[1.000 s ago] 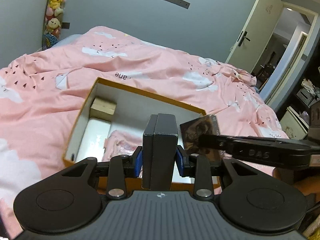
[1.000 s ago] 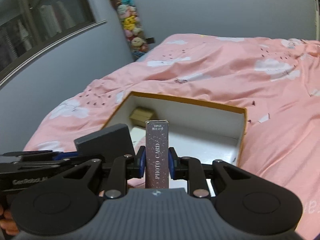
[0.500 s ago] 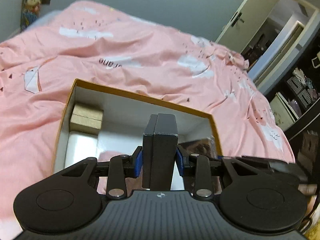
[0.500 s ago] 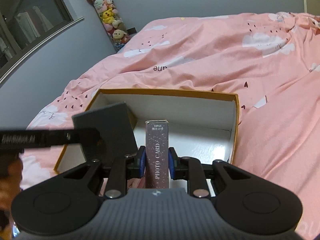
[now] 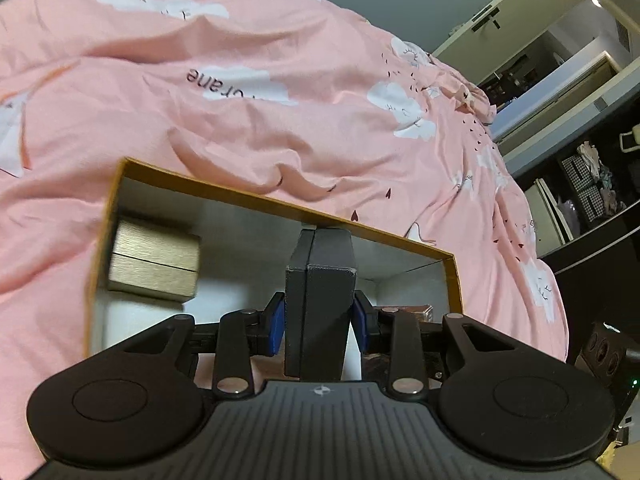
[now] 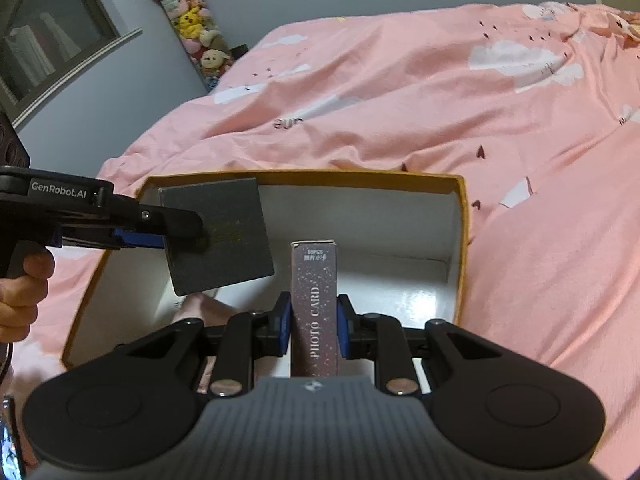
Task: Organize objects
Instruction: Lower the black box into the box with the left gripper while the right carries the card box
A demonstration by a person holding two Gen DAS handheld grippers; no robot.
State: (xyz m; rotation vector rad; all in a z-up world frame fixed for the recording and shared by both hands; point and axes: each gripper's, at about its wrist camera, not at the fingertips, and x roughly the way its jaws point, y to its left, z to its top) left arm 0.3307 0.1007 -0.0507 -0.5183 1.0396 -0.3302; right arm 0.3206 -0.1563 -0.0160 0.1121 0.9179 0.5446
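My left gripper (image 5: 319,316) is shut on a flat dark grey box (image 5: 320,280) and holds it over the open orange-rimmed cardboard box (image 5: 280,202); this shows from the side in the right wrist view (image 6: 218,236). My right gripper (image 6: 313,320) is shut on a slim purple PHOTO CARD box (image 6: 314,300), upright above the same cardboard box (image 6: 462,240) near its front. A gold box (image 5: 154,260) lies in the cardboard box's far left corner.
The cardboard box sits on a pink duvet with white clouds (image 5: 280,100). Pink fabric (image 6: 196,308) lies in the box bottom. Stuffed toys (image 6: 192,28) hang at the wall, a window (image 6: 44,40) is at the left, and a door and shelves (image 5: 580,160) stand to the right.
Both grippers have moved forward and down toward the cardboard box with their boxes. The dark grey box now hangs over the box's left interior.
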